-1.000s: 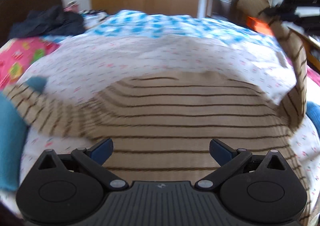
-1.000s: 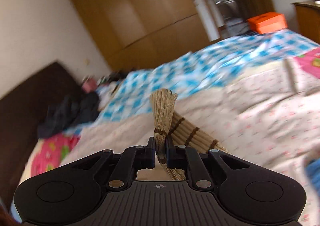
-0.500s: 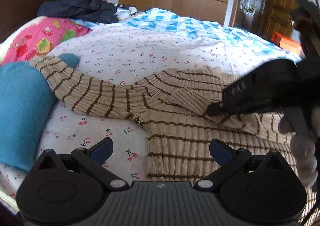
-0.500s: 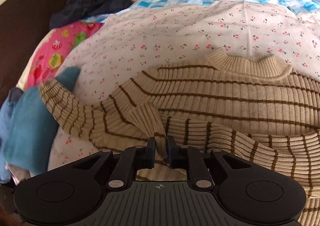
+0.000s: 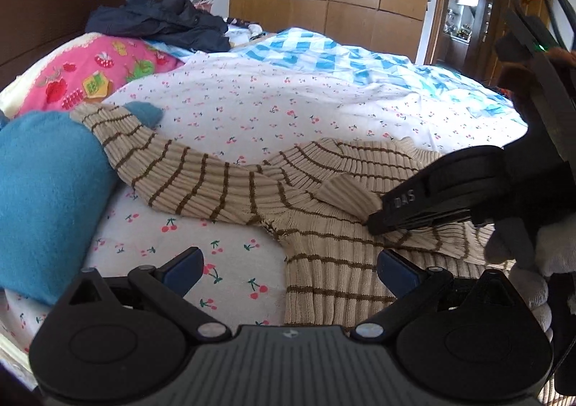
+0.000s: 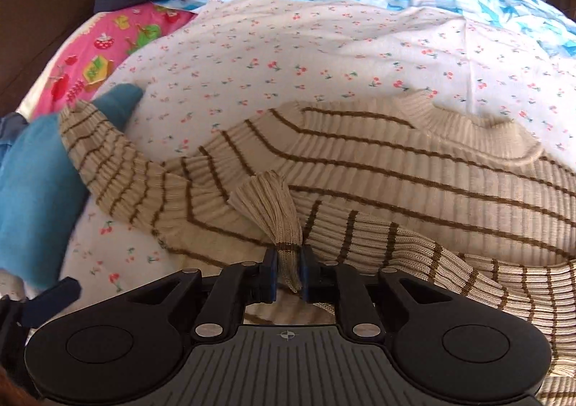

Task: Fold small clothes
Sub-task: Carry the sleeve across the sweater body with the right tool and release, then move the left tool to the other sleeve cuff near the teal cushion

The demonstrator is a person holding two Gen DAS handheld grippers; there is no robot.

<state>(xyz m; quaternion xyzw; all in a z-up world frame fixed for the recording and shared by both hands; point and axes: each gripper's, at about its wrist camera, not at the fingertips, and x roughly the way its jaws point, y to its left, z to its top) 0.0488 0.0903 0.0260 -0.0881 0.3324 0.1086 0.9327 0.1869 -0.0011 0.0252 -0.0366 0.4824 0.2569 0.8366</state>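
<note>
Left edge of the bed [image 5: 252, 111]: blue fleece garment [image 5: 46, 197] lies bunched there, w/ the far cuff of one sleeve of the beige ribbed knit sweater with brown stripes [image 6: 414, 168] draped over it. That sleeve runs from the blue fleece across the white cherry-print sheet [image 6: 288, 57] to the sweater body, which lies flat near the bed's front edge, collar pointing toward the far side.

Left hand-held gripper [image 5: 288, 264]: fingers spread wide, nothing between them, hovering at the sweater's lower left side by the armpit seam.

Right hand-held gripper [image 6: 288, 274]: pinched tight on the plain ribbed cuff of the other sleeve, which is laid across the chest.

Handling, my read: soft, light, stretchy knit; no stiffness, so it'll sag & drag if lifted at one pt. Cuffs, hem & shoulder seams look like the best grips, being thicker rib. Sheet prob. offers some friction.

Room: lots of open sheet beyond the collar; dark clothes pile [image 5: 162, 24] & pink fruit-print pillow [image 5: 100, 71] at far left corner, well apart. Front edge is close, so hem could slip off.
</note>
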